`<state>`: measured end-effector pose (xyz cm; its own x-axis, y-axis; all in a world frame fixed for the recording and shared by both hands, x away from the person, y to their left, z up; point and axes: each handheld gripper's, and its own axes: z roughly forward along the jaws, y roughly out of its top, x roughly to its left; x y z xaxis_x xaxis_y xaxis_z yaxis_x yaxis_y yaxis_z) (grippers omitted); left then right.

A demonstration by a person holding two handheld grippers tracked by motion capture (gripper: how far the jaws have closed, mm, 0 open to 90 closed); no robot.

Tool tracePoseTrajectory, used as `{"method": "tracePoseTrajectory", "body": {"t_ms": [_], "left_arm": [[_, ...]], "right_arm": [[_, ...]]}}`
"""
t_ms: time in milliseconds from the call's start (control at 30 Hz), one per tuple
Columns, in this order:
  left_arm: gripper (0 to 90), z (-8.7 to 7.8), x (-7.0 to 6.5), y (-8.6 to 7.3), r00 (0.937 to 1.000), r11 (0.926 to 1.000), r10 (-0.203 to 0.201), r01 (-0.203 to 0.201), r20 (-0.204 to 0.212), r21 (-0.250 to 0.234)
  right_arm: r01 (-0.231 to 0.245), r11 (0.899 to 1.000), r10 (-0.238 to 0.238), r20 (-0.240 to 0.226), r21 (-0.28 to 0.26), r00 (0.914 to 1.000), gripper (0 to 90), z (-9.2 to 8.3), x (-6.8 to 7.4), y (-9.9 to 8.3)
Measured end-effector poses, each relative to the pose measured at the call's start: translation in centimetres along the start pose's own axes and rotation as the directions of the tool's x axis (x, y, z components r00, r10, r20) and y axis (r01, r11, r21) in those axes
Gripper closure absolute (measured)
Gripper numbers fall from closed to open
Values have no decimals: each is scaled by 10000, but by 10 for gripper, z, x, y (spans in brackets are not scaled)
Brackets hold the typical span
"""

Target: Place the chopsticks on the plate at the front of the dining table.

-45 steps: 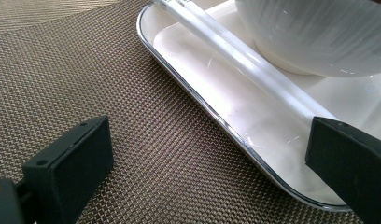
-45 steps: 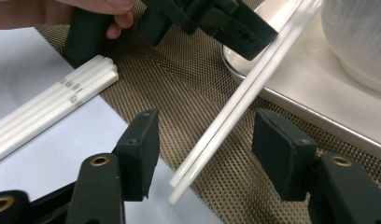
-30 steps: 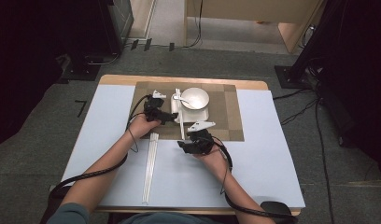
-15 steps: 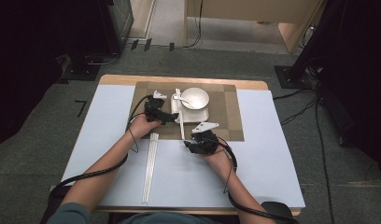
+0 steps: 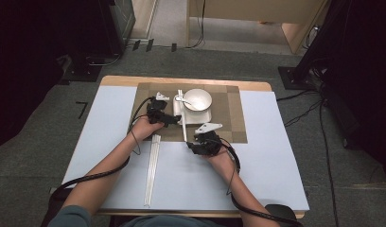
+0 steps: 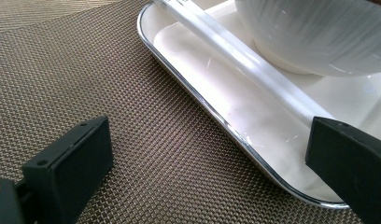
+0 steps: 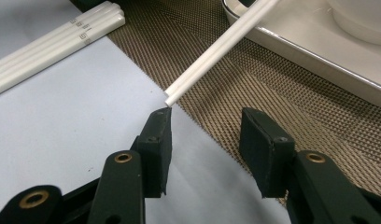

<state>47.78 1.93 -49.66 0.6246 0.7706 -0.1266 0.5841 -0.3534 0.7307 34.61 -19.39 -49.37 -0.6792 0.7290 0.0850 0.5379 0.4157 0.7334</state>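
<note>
The right gripper [image 5: 193, 144] sits at the near edge of the brown mat [image 5: 233, 124], just below the near end of the white chopsticks [image 5: 182, 120]. In the right gripper view the jaws stand partly spread with nothing between them; they have just been closing. The chopsticks' [image 7: 216, 51] near tips hang just off the left jaw's tip, and whether they touch it I cannot tell. From there the pair slants up and away, its far end resting on the rim of the white tray [image 7: 319, 51].

In the high view the tray [image 5: 177, 113] lies mid-mat with the bowl [image 5: 197, 99] standing on it, and a spoon [image 5: 186, 101] rests in the bowl.

The left gripper [image 5: 177, 120] is at the tray's left side. In the left gripper view its jaws are spread wide and grip nothing: one hovers over the mat [image 6: 86, 70], the other over the tray [image 6: 212, 98], straddling the rim. The chopsticks [image 6: 244, 60] run across the tray just beside the bowl's [image 6: 319, 32] foot.

A second bundle of white sticks [image 5: 152, 170] lies on the pale blue tabletop [image 5: 276, 161], near the left forearm, running towards the person; the right gripper view shows its labelled end [image 7: 53, 37] touching the mat's edge.
</note>
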Motion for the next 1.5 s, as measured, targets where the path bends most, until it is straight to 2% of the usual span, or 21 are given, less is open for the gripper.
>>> {"method": "tracePoseTrajectory", "body": {"t_ms": [733,1000,1133,1267,1500], "left_arm": [[6,1,0,0,10000,10000,-11,11,-13,-27],[5,-2,1,1,10000,10000,-78,78,27,-4],[6,-5,2,1,9999,9999,-102,102,82,-14],[5,-11,1,-1,9994,9999,-159,159,314,3],[6,-23,-4,-3,9985,10000,24,-22,547,-46]], "right_arm": [[-92,9999,92,-18,-105,10000,536,4,-2,2],[-159,9998,157,-295,-78,9994,462,3,-3,3],[-126,9997,113,-643,-191,9979,418,0,-7,4],[-256,9992,224,-985,-318,9949,381,-5,-12,6],[-546,9956,466,-1019,-763,9937,324,-14,-23,8]]}}
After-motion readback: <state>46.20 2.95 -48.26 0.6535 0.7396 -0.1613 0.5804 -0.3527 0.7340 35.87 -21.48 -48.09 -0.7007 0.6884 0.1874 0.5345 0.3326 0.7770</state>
